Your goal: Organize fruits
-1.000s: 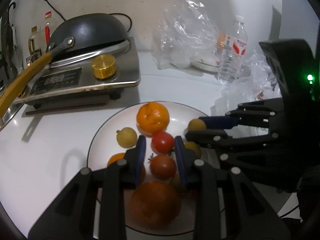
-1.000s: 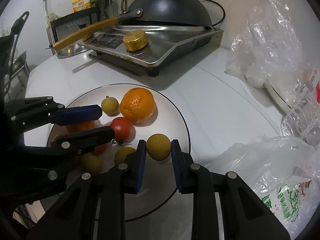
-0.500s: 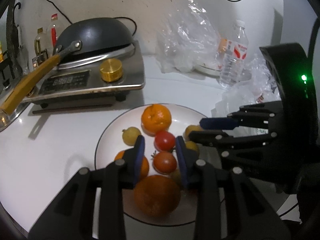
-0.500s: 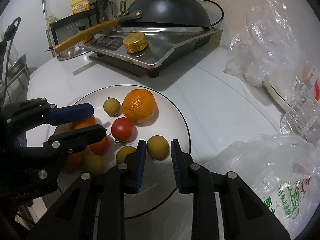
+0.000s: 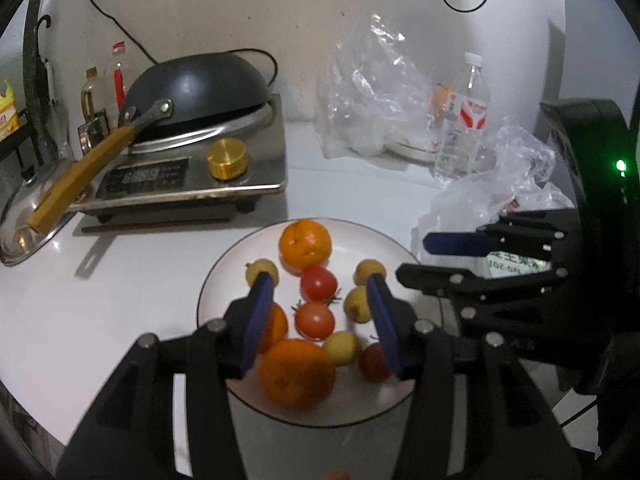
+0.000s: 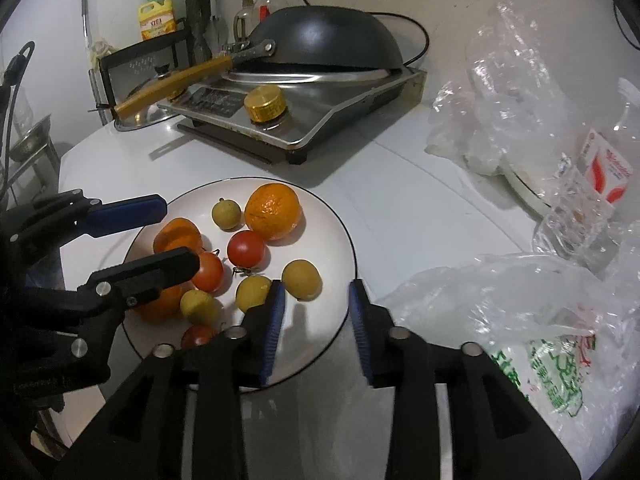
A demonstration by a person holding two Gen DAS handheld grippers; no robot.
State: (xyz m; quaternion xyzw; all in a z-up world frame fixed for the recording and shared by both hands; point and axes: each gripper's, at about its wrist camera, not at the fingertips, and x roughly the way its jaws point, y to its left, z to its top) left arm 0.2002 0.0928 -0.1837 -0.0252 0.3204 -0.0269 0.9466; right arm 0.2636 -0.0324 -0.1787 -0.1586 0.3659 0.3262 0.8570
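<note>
White round ceramic plate (image 6: 336, 216) rimmed with a thin dark line, on a white surface (image 6: 400, 184). Orange mandarins (image 6: 273, 211), red tomatoes (image 6: 245, 249), yellow-green small round fruits (image 6: 226, 213). Black claws, left claw (image 5: 320, 322) and right claw (image 6: 316, 320), padded blue. Black wok (image 6: 328, 38) with yellow-brown handle; gold knob (image 6: 265, 105) on steel-grey stove.

Left gripper (image 5: 320, 320) jaws opening — a second ago close around a tomato (image 5: 315, 318), now clear of it, tomato resting on plate (image 5: 224, 276). Right gripper (image 6: 316, 322) jaws opening too — the yellow-brown fruit (image 6: 301, 279) it pinched now lies on the plate, upper left of the gap. Both grippers pulled back, plate smaller in frame.
</note>
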